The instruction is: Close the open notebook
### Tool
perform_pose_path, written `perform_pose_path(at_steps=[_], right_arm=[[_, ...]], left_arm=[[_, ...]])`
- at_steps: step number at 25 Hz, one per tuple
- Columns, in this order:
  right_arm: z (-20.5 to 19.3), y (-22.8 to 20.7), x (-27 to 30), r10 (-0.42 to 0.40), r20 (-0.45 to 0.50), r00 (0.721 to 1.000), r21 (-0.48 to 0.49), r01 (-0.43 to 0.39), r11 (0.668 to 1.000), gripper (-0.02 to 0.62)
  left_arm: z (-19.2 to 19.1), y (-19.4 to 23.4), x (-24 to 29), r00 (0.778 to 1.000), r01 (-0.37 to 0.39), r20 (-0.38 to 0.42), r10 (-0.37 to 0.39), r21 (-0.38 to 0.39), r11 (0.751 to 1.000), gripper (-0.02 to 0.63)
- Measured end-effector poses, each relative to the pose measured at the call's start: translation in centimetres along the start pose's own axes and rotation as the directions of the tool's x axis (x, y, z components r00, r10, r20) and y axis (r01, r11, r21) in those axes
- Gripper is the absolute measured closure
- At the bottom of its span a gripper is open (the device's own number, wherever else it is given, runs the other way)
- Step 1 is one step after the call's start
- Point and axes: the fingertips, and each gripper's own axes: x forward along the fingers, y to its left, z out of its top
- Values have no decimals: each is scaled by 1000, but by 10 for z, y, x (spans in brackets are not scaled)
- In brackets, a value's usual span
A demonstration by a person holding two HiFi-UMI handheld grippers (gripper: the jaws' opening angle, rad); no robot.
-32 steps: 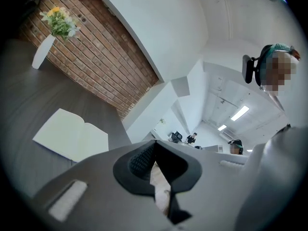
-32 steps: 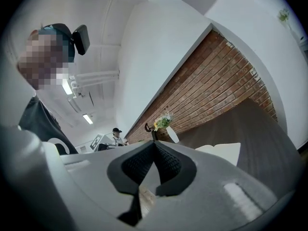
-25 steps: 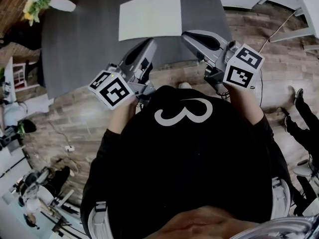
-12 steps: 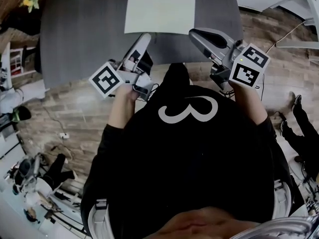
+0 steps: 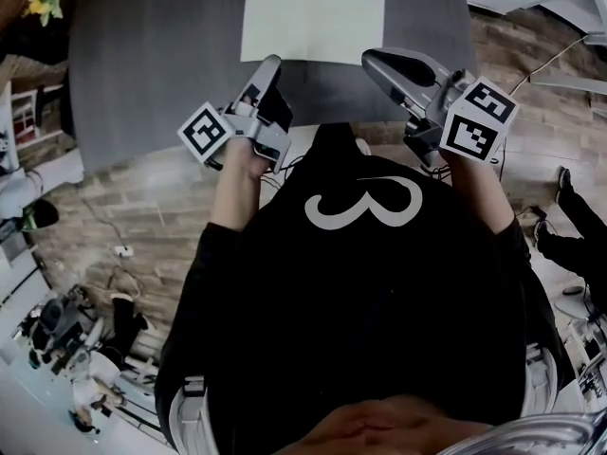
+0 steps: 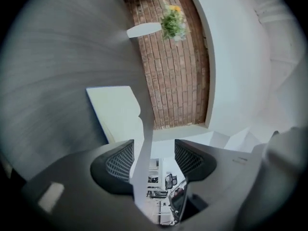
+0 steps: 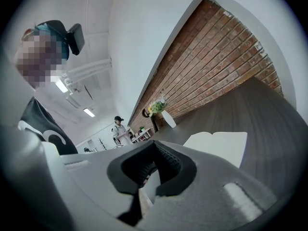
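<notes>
The left gripper (image 6: 154, 150) has its two jaws wide apart. They have just been opening and they grip nothing; only the edge of the table (image 5: 142, 74) shows in the gap. The right gripper (image 7: 153, 143) has its jaws squeezed together, with nothing in them. Just past both grippers lies the notebook (image 5: 313, 17). It is open, with its white pages flat on the dark grey table. In the head view the left gripper's tip is near the notebook's front left corner and the right gripper's tip is near its front right corner. Far back on the table stands a white vase (image 7: 168, 118) with flowers (image 6: 173, 20), next to a brick wall (image 7: 216, 57).
</notes>
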Motion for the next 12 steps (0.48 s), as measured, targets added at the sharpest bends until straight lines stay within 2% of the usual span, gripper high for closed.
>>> perform_pose_path(at_steps=[4,12], right_arm=[[-5,-6,0,-9,-14,1000,7,9,1000,594],[-11,-10,2,-25,-33,999,26,25,999,594]], left_arm=[[2,29,1,999,-28,34,32,-108,994,337],[1,59,6,995,-83,35,91,-183,980,311]])
